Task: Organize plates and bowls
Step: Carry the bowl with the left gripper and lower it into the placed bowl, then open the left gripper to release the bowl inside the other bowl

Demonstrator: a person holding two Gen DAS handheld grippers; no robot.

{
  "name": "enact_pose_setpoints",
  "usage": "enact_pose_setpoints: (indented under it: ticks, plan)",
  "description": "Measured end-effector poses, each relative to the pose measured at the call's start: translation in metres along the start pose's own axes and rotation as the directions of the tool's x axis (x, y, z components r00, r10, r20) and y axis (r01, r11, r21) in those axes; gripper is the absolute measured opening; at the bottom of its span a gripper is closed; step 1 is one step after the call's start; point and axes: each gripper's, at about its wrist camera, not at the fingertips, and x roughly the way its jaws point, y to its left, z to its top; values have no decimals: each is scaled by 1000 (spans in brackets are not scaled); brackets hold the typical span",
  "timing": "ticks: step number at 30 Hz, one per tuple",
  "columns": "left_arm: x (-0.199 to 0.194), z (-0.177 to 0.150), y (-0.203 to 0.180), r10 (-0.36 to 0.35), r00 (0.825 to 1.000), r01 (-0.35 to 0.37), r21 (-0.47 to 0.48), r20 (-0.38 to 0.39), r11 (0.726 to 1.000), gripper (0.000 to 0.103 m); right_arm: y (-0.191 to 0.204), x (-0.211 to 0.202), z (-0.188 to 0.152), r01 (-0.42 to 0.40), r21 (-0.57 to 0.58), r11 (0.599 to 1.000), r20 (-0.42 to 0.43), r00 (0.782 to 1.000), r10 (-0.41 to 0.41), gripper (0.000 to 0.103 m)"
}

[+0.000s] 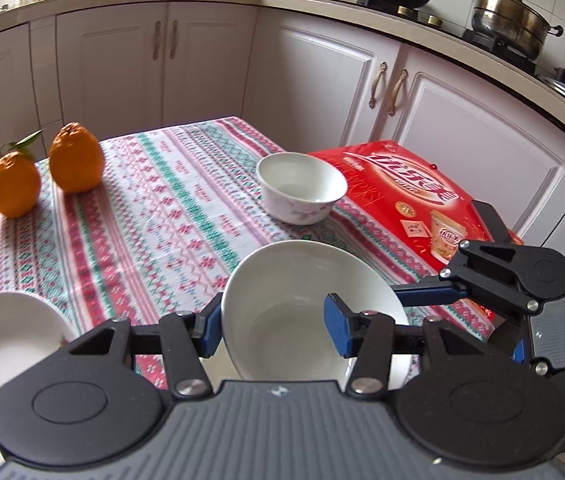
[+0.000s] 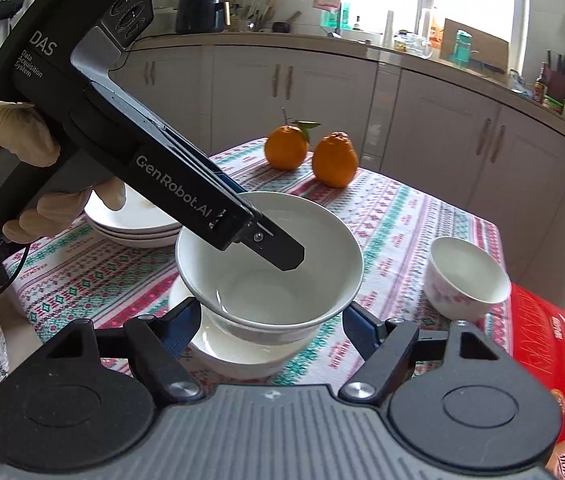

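Mid-stacking: left claw (image 1: 274, 330) clamped on the wall of a plain white ceramic bowl (image 2: 270, 256), held just above a second white bowl (image 2: 238, 350) on the cloth-covered counter (image 2: 402, 216). Right claw (image 2: 272, 328) spread apart, empty, flanking both. Next, probably: lower squarely, seat, release.

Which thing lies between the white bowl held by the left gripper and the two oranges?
Nothing: in the right wrist view only bare patterned tablecloth lies between the held white bowl and the two oranges.
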Motion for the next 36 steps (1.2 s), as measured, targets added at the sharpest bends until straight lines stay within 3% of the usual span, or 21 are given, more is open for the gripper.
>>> enact_pose_setpoints:
  ticks: [14,36]
  plan:
    - [6,-14,14,3,1000,-4,-24,-23,1000,50,10,18,-2,-36,12,999,-38,999,36,82]
    - [16,-19,8,14,1000,-13,23,-28,1000,53,4,24,-7,-50,51,997,-62,997,53,82]
